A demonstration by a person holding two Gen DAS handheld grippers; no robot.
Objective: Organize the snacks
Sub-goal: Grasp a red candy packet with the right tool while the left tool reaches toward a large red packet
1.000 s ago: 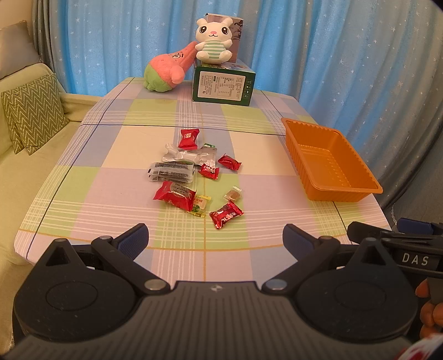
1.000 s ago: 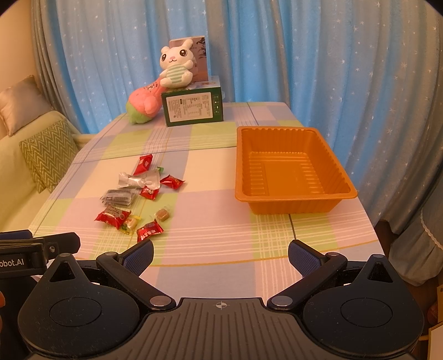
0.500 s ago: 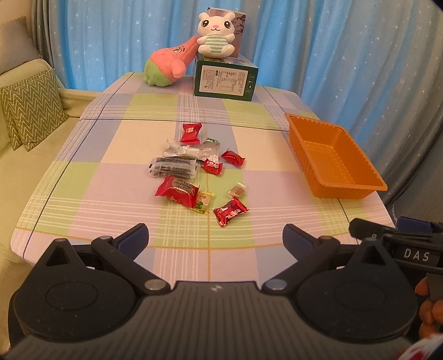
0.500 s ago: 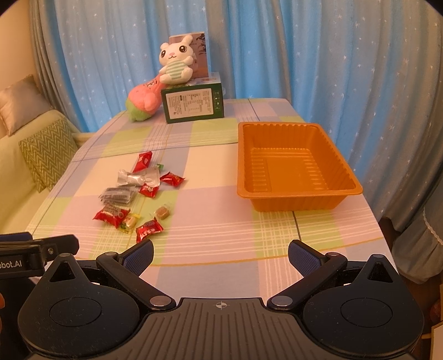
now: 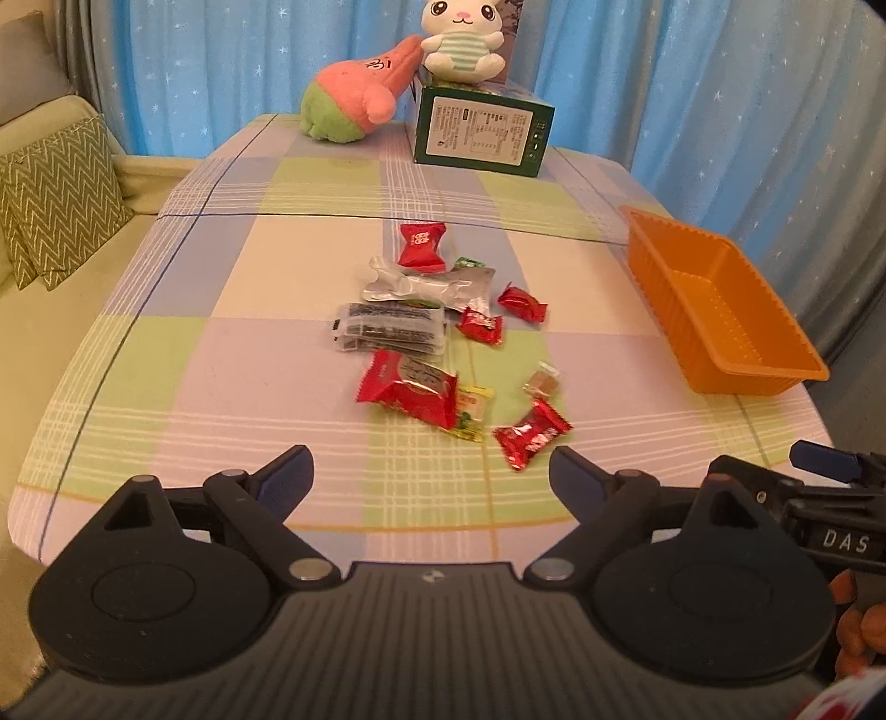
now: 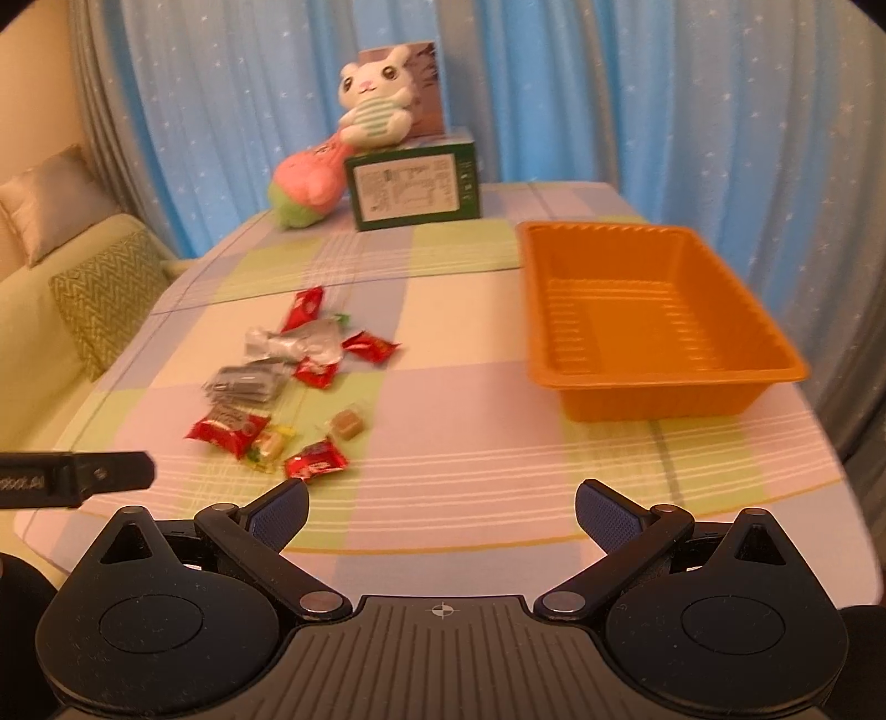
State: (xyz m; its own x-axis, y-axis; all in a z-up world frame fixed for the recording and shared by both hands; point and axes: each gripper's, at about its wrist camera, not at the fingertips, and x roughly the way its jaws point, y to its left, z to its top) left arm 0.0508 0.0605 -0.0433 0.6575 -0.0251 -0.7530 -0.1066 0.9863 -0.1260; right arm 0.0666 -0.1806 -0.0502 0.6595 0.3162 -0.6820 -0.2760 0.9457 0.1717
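Note:
Several wrapped snacks lie in a loose cluster mid-table: red packets (image 5: 411, 389), a silver wrapper (image 5: 426, 285), a dark packet (image 5: 390, 327), a small brown candy (image 5: 541, 381) and a red candy (image 5: 531, 433) nearest me. The same red candy (image 6: 315, 459) shows in the right wrist view. An empty orange tray (image 5: 720, 310) (image 6: 653, 327) stands to the right of them. My left gripper (image 5: 429, 473) hovers just short of the cluster, its jaws closing with nothing between them. My right gripper (image 6: 440, 507) is open over bare cloth, below the tray and right of the snacks.
The table (image 5: 221, 354) wears a checked pastel cloth. At its far end stand a green box (image 5: 482, 130), a white bunny plush (image 5: 462, 39) and a pink-green plush (image 5: 354, 94). A sofa with a zigzag cushion (image 5: 55, 194) lies left; blue curtains hang behind.
Both grippers have moved forward and down toward the table, so snacks and tray loom larger. The left jaws have narrowed a little.

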